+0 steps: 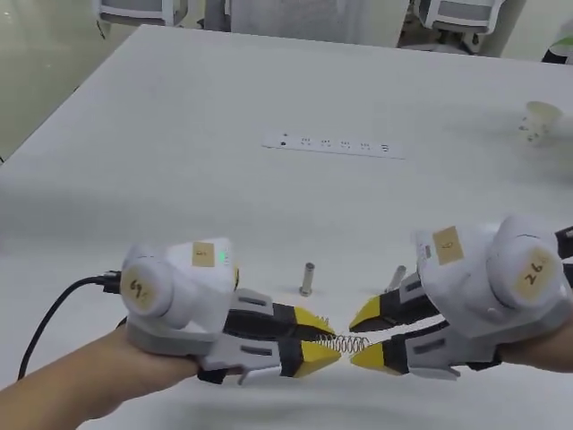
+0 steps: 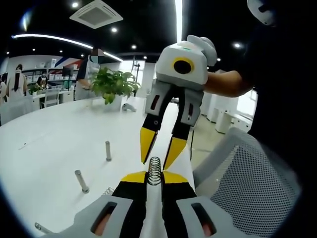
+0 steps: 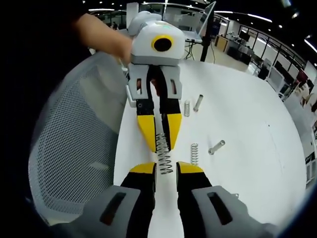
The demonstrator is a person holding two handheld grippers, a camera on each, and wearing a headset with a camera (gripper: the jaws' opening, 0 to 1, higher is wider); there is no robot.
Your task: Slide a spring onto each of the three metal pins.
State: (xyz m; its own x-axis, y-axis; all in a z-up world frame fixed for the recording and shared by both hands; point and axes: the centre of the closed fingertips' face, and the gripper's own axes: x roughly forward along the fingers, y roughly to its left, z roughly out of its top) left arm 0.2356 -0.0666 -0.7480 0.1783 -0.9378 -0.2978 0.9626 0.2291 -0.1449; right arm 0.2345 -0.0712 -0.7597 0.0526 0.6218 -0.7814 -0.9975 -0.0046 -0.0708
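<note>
Spring (image 1: 345,342) up in the air, clear of the table (image 1: 269,197), bridging the gap between two pairs of yellow tips right in front of the person. Left gripper (image 1: 315,346) clamped hard on one end, plain to see in the left gripper view: tips pinched together, coils poking straight out past them. Right gripper (image 1: 367,337) nose to nose with it, jaws parted, straddling the free end of the coil. Touching the wire or only bracketing it? Hard to call from the right gripper view; reads as a loose bracket, no squeeze yet.

Now the line that matters. Long axis level, running side to side across the body, dead along the line from one gripper to the other. Held end toward the left, free end pointing straight into the right gripper's open mouth. Nearer hand for a takeover: the right.

Targets just beyond. Upright pin (image 1: 307,279) standing on the table a little past the left gripper's tips, apart from the spring. Second pin (image 1: 397,277) half tucked behind the right gripper. Loose spring (image 3: 186,108) lying flat just beside a pin in the right gripper view, waiting its turn.

So: coil axis flat, pin axis vertical, crosswise to each other. Most likely calls for tipping the spring upright, open end down, and lining it over a pin top before any sliding. Both pins bare for now.
</note>
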